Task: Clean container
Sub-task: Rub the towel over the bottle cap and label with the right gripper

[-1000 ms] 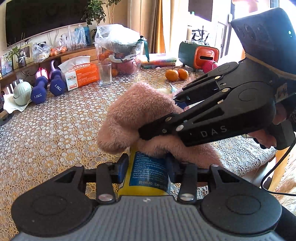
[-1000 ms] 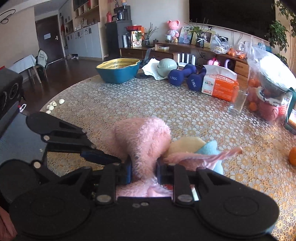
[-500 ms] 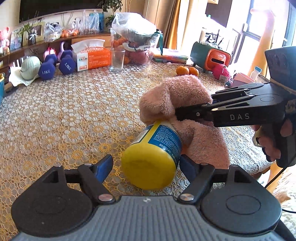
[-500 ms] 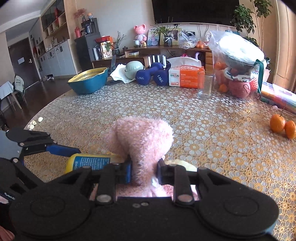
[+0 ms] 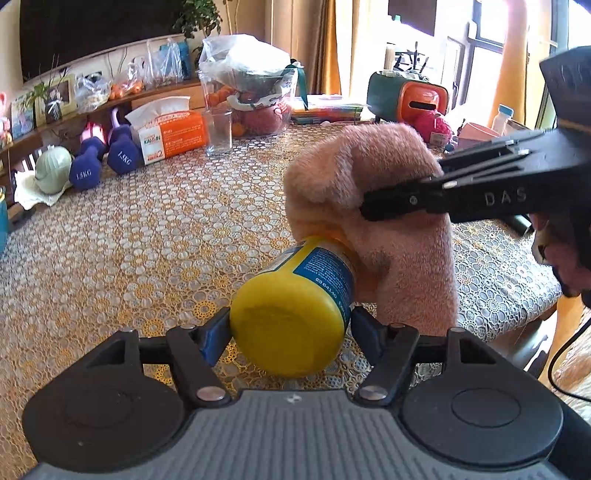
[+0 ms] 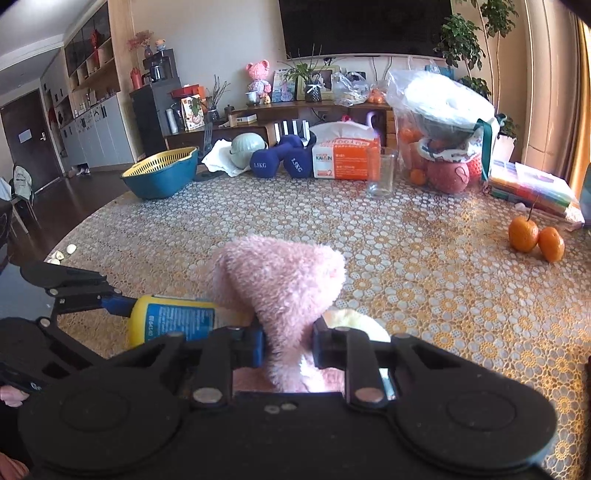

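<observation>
my left gripper [image 5: 290,328] clamped the light, slick yellow container [image 5: 295,306] by its base while my right gripper [image 6: 288,341] pinched the soft pink cloth [image 6: 280,280] at its two o'clock.

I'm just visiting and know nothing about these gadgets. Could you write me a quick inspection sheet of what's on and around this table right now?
Surface: table under a patterned lace cover.
Job's things: yellow container lying sideways, off the table; pink cloth draped over its far end.
Clutter: glass, tissue box, two dumbbells, two oranges, basket, bagged bowls.
Grippers: left gripper shut on the container's base; right gripper shut on the cloth.
Cables: one black cable at the right edge of the left view.
Surroundings: living room with TV, sideboard, plant, curtains.
</observation>
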The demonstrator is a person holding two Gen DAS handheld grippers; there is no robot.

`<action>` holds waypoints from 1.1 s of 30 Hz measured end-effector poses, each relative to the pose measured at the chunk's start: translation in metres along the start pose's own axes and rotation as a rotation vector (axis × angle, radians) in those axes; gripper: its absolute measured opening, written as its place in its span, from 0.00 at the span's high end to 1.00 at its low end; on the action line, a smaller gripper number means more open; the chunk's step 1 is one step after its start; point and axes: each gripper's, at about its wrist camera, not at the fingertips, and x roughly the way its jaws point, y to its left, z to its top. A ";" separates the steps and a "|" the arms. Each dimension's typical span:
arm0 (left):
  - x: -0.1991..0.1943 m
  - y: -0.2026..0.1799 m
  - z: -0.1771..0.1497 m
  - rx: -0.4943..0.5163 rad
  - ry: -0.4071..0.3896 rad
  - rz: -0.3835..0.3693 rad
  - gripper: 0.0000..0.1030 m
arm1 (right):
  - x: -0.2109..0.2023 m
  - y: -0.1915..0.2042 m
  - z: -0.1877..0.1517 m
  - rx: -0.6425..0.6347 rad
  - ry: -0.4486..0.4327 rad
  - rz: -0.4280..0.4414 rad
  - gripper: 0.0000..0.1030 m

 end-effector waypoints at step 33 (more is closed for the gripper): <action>0.003 -0.016 0.010 0.243 -0.053 0.002 0.33 | 0.034 -0.021 0.010 0.033 0.072 -0.001 0.78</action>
